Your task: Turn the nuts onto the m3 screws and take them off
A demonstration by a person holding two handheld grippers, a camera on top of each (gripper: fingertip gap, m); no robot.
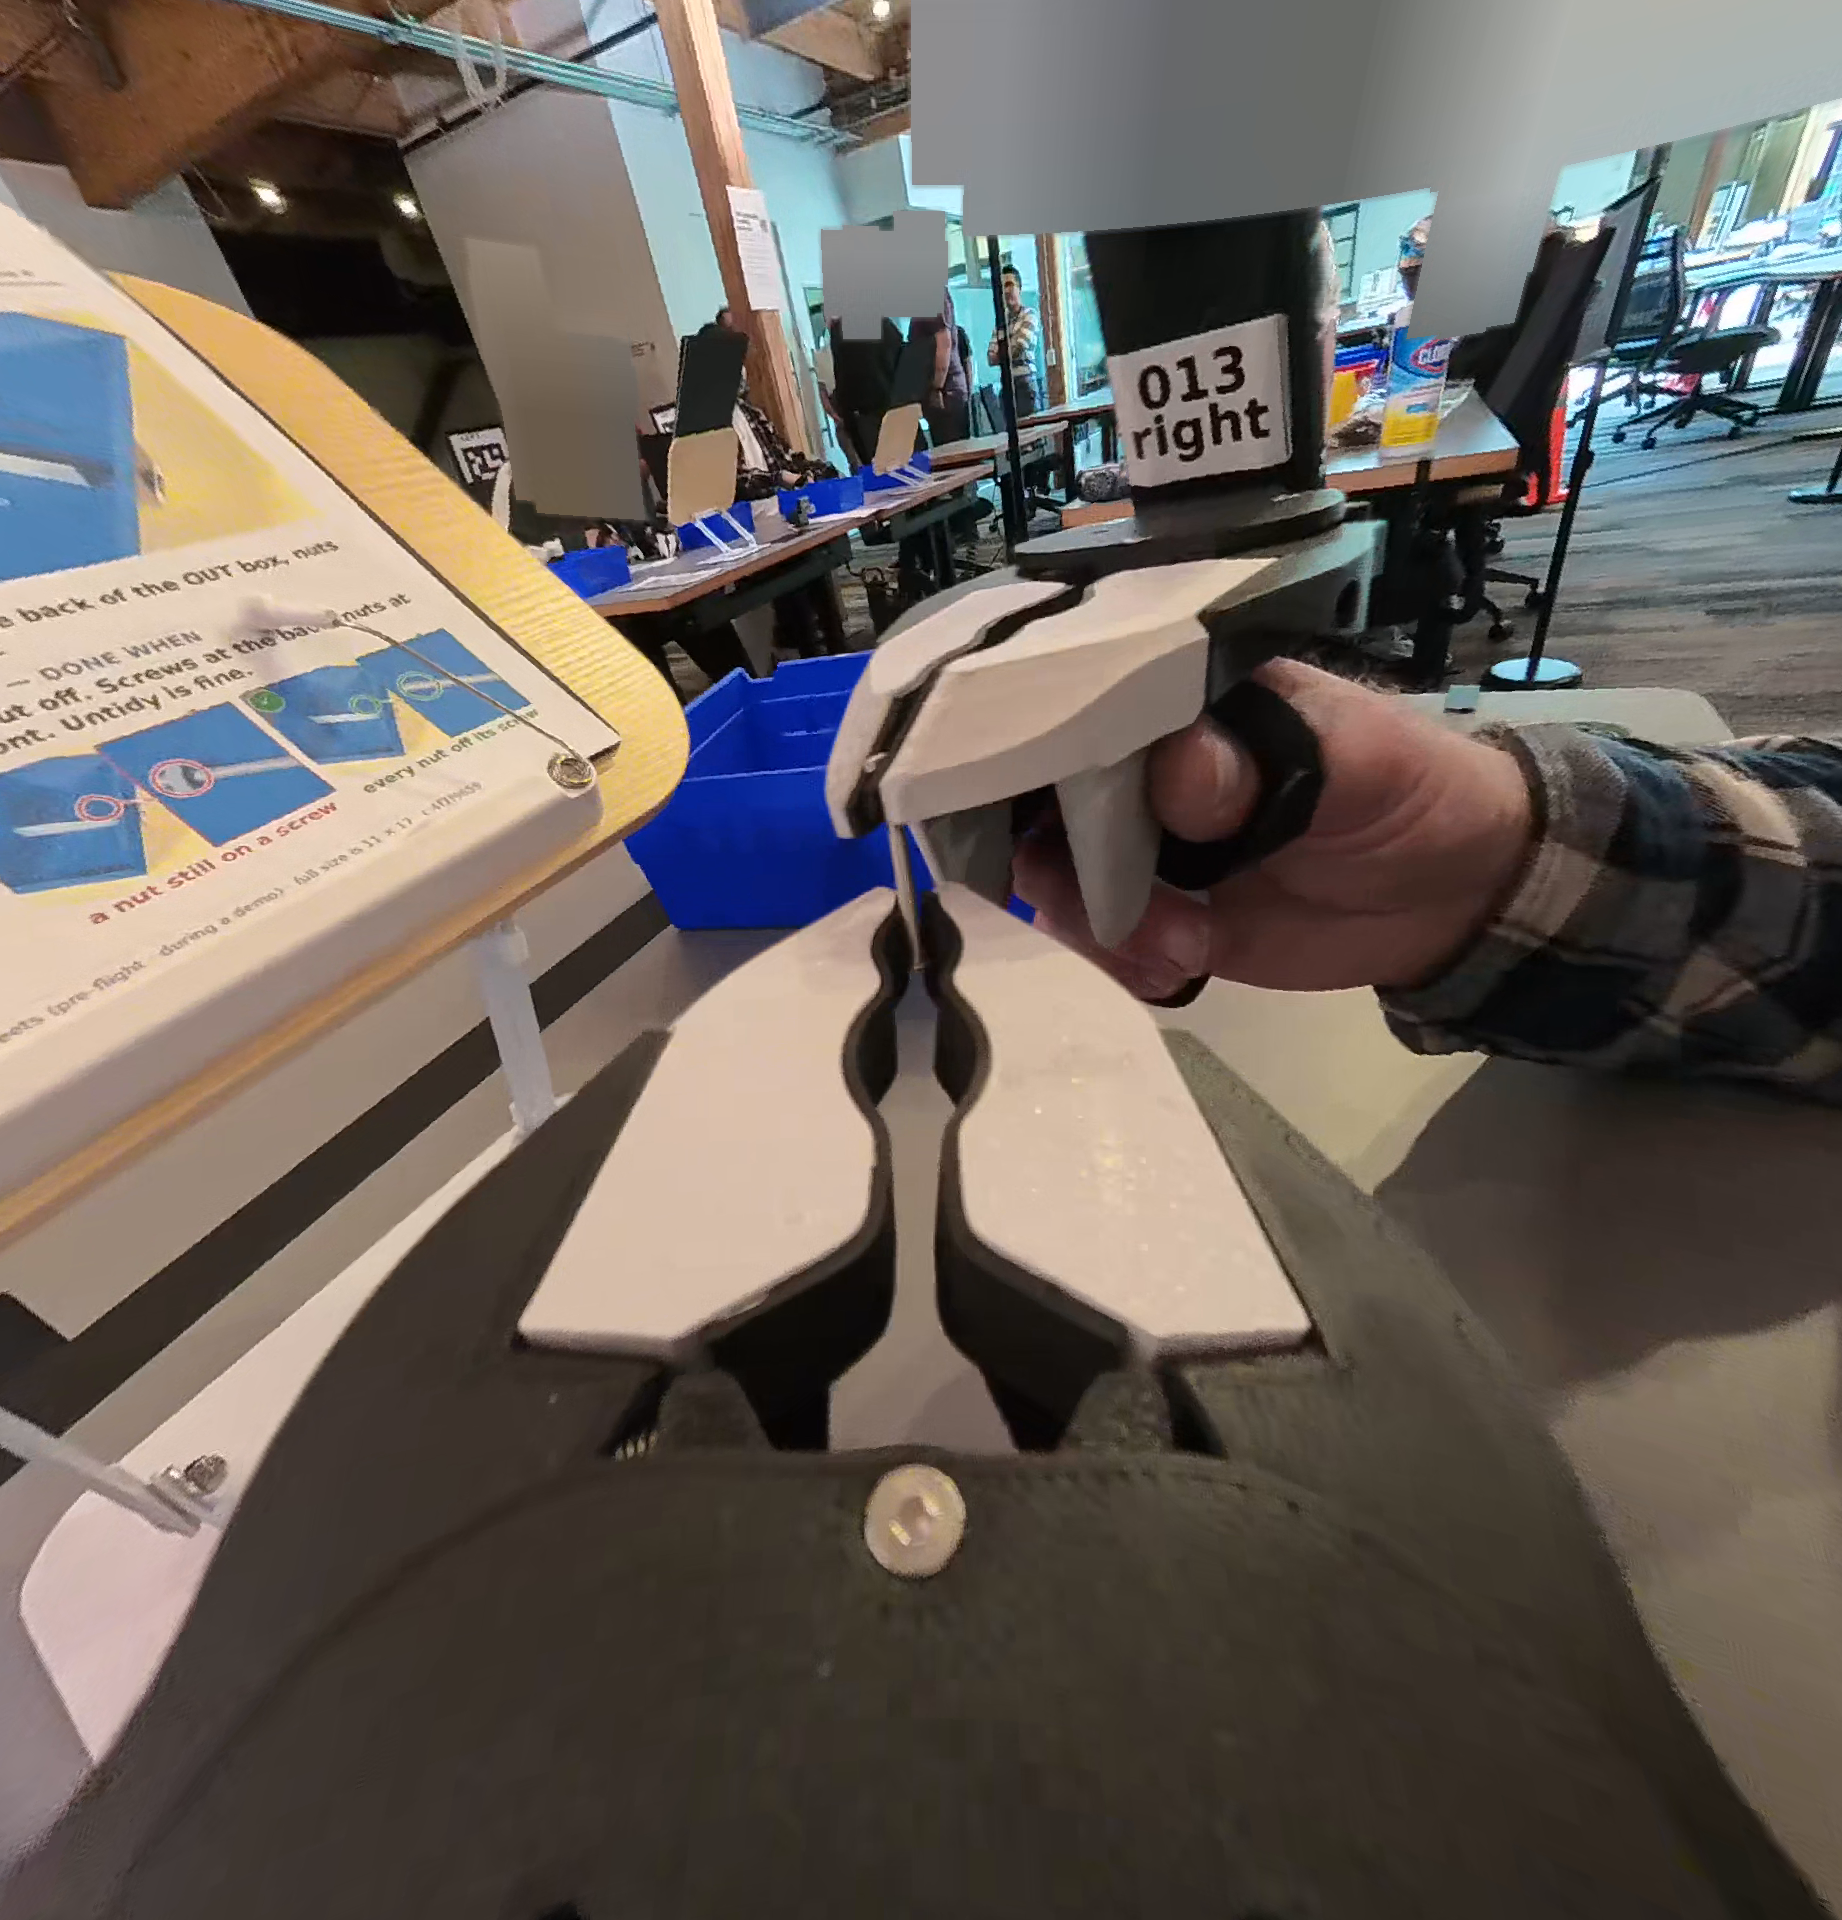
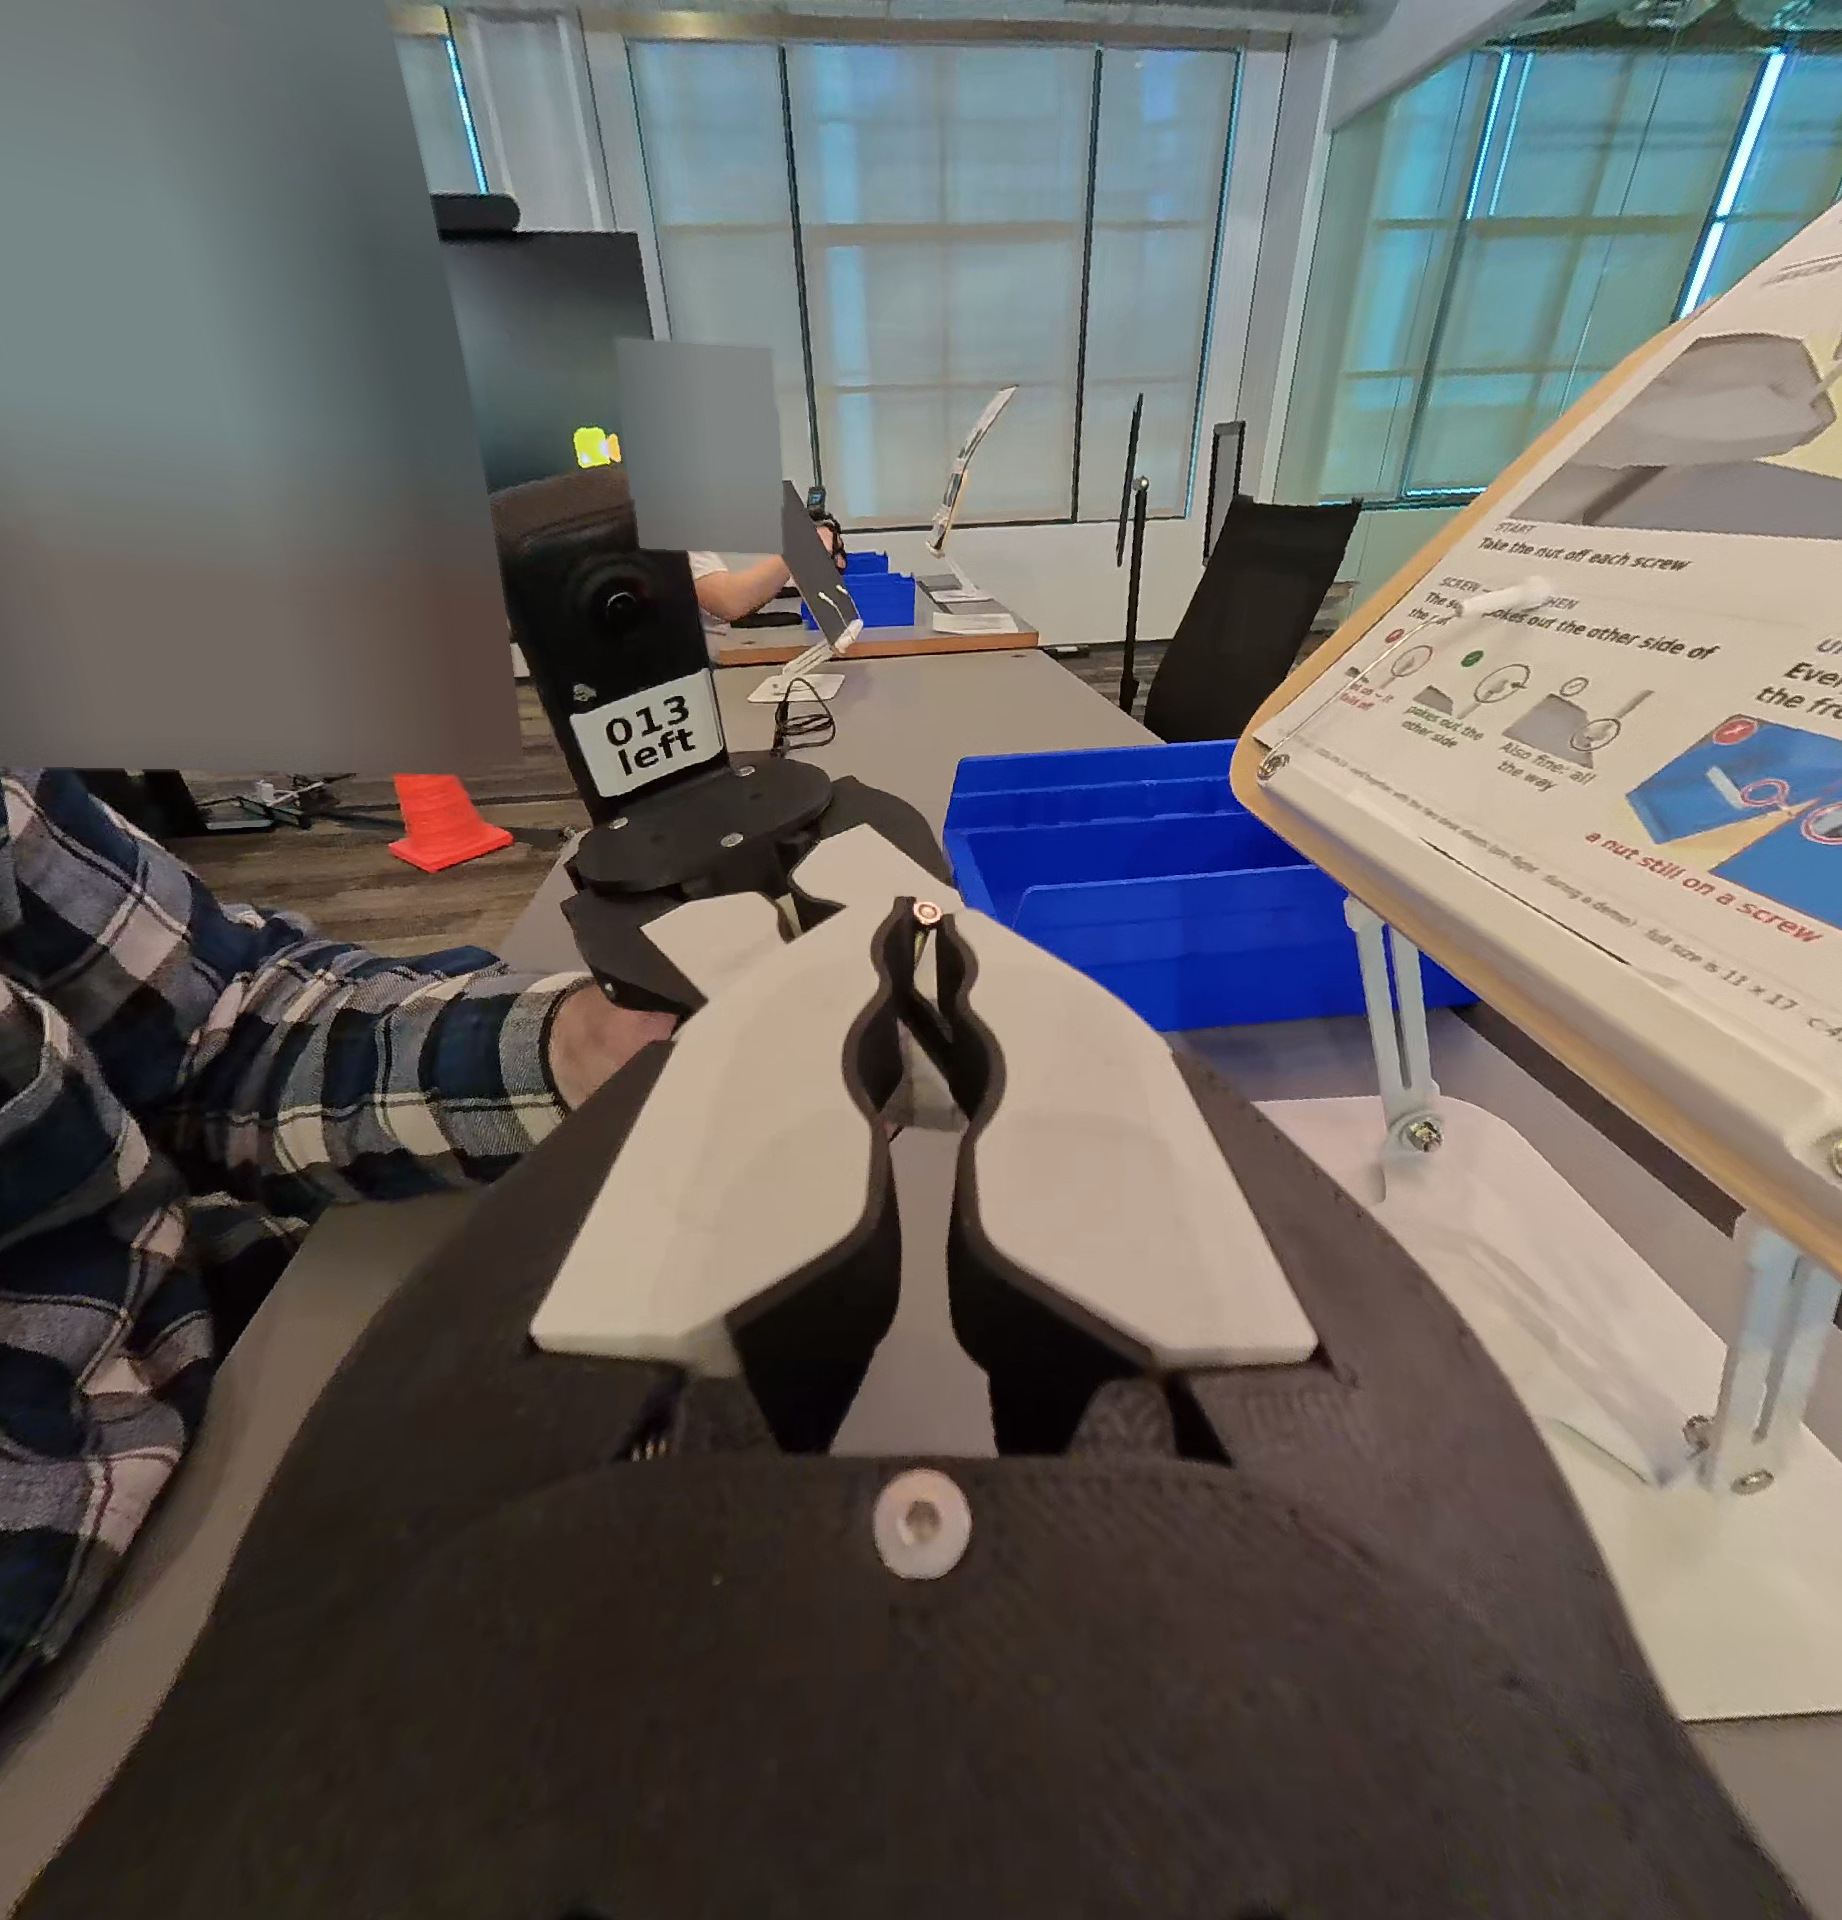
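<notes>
Two hand-held grippers are meeting tip to tip above the grey bench (image 1: 1312, 1049), in front of a blue bin (image 1: 751, 821) and beside a tilted instruction board (image 1: 273, 727) on its white stand. The right hand-held gripper (image 2: 922, 925) is clamping a thin metal screw (image 1: 904, 883) near its head, the round head (image 2: 928, 913) showing just at its fingertips. In the left wrist view this hand-held gripper is pointing downward, worked by a hand (image 1: 1343, 842) in a plaid sleeve, and the screw's long axis is running nearly upright, the shank hanging below the white fingers (image 1: 1000, 717). The left hand-held gripper (image 1: 919, 940) is lying directly beneath, its jaws drawn together on the screw's lower end, though whether a nut sits there is too small to tell. Both hand-held grippers are thus sharing one screw, right at the upper end and left at the lower.
</notes>
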